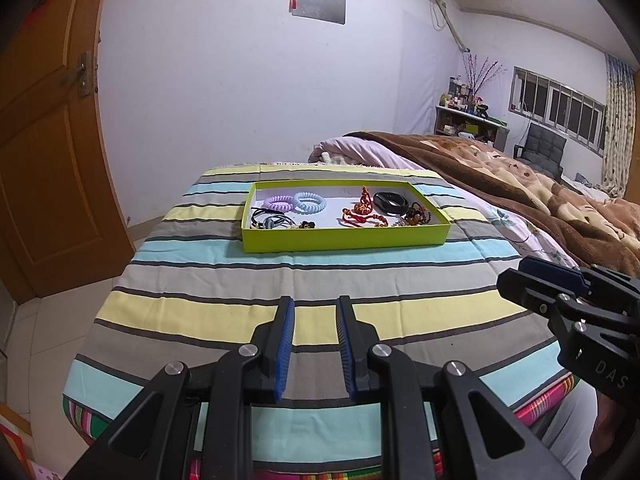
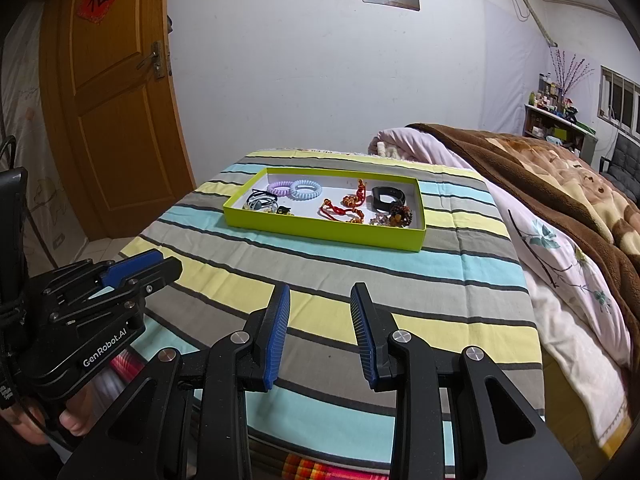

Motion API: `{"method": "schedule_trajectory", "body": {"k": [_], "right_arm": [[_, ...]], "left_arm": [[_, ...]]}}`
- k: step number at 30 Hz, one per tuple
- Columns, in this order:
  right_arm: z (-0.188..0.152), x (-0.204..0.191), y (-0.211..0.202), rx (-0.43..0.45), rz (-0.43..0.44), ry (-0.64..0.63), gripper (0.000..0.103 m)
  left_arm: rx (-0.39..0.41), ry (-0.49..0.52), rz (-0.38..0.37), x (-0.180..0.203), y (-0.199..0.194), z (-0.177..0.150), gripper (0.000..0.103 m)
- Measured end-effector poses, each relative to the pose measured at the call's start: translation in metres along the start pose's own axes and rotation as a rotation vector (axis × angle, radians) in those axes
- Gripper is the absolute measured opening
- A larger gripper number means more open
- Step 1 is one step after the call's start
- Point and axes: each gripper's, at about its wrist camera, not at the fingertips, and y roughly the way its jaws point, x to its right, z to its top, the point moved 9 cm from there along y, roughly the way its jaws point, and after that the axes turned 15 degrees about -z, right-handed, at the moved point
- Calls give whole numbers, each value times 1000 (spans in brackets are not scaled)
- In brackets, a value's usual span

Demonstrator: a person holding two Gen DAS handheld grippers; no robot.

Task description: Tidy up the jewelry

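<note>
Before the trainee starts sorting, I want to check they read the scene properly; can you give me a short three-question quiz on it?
1. True or false: the left gripper is holding a hair tie.
2. Where do the purple coil hair tie and the blue coil hair tie lie: A) on the striped cloth, B) in the green tray, C) on the brown blanket?
3. Fill in: the black band lies toward the tray's ____ end, seen from the grippers.

Key: 1 false, both it and the right gripper are open and empty; 2 B; 3 right.
</note>
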Motion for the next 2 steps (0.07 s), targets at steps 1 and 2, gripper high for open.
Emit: {"method": "schedule_trajectory", "body": {"k": [1, 2], "right_arm": [[0, 0, 0, 0, 0, -1, 32], [0, 0, 0, 0, -1, 0, 32]], "left_arm": [[1, -2, 0, 0, 0, 0, 21], [1, -4, 1, -2, 0, 0, 21]]}}
